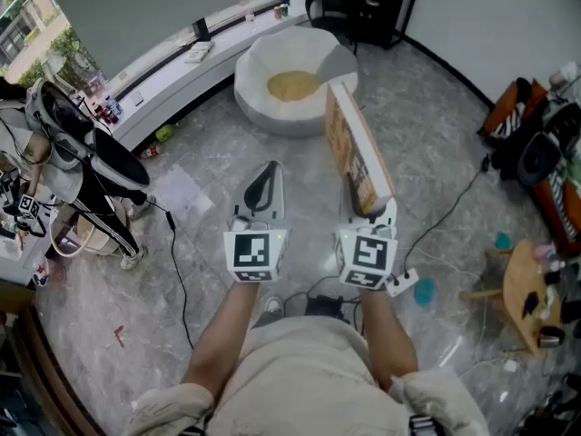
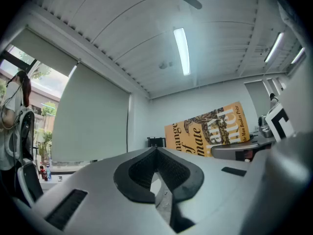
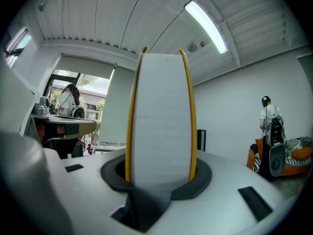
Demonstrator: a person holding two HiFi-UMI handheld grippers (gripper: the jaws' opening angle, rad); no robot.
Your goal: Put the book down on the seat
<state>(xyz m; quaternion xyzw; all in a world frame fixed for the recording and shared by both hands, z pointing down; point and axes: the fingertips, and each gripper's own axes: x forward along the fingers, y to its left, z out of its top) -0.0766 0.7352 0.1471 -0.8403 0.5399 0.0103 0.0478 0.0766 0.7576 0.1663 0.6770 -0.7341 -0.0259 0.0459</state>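
Item: book (image 1: 357, 148), upright in my right gripper (image 1: 368, 212), jaws clamped across its covers (carried, not placed). My left gripper (image 1: 261, 198): jaws together, empty. Seat (image 1: 259, 94) ahead, well apart; the setting-down remains.

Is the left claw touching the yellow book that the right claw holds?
Apart. The head view shows bare floor between the left claw and the book; the right claw alone clamps it.

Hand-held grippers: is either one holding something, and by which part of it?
The right hand-held gripper clamps the book at its page-edge side, one jaw on each cover. The left hand-held gripper is shut and holds nothing.
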